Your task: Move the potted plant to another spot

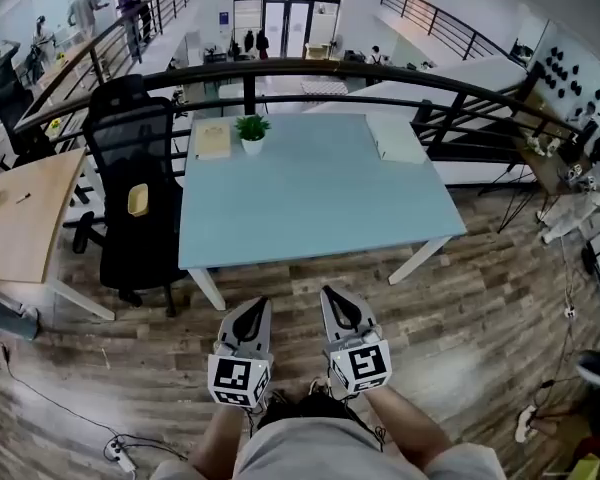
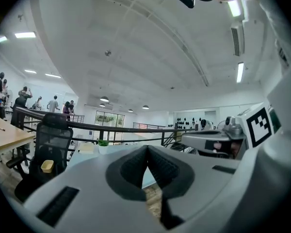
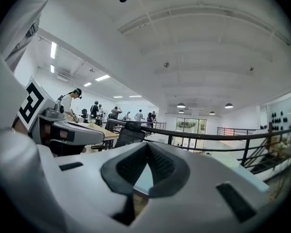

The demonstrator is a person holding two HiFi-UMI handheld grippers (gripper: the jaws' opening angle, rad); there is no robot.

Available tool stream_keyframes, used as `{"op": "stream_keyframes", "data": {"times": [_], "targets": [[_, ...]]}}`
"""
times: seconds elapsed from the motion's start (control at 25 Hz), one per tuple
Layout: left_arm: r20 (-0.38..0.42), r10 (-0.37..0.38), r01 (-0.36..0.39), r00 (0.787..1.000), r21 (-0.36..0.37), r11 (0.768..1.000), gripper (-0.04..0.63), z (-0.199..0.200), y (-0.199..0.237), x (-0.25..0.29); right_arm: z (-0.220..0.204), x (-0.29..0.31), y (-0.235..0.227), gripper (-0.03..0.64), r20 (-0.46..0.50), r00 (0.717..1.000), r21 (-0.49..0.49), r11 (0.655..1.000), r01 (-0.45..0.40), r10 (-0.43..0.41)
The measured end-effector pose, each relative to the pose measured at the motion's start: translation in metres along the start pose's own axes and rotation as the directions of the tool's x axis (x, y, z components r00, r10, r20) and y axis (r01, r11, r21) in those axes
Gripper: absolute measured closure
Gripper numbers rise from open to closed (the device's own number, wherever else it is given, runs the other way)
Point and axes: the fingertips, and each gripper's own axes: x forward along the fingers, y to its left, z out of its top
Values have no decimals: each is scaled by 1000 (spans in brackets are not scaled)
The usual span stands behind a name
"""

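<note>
A small green potted plant (image 1: 251,131) in a white pot stands near the far left edge of the light blue table (image 1: 320,203). In the left gripper view the plant (image 2: 103,143) is a tiny shape far ahead on the tabletop. Both grippers hang over the wooden floor in front of the table's near edge, well short of the plant. My left gripper (image 1: 256,304) (image 2: 147,147) is shut with its tips touching and nothing between them. My right gripper (image 1: 331,293) (image 3: 146,145) beside it is also shut and empty. Both point level toward the table.
A tan notebook (image 1: 213,140) lies left of the plant and a white box (image 1: 395,138) sits at the table's far right. A black office chair (image 1: 135,193) stands at the table's left side, next to a wooden desk (image 1: 25,213). A black railing (image 1: 310,68) runs behind the table.
</note>
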Motion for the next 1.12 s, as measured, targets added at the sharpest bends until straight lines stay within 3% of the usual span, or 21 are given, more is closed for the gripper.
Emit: {"op": "stream_keyframes", "data": {"times": [0.24, 0.36, 0.6, 0.84, 1.12], "targets": [[-38, -32, 31, 999, -25, 999, 584, -25, -4, -3, -25, -17, 2, 611, -71, 997, -4, 1000, -1, 0], [-61, -44, 42, 997, -32, 999, 584, -36, 2, -1, -37, -18, 6, 531, -105, 994, -2, 1000, -18, 17], [-82, -45, 41, 996, -42, 998, 584, -40, 4, 10, -49, -14, -13, 472, -133, 991, 12, 1000, -5, 7], [-91, -23, 21, 996, -23, 1000, 584, -30, 18, 41, -51, 25, -31, 428, -117, 992, 34, 999, -35, 39], [-82, 5, -3, 997, 24, 1000, 584, -4, 43, 113, -46, 96, -69, 373, -68, 991, 56, 992, -110, 113]]}}
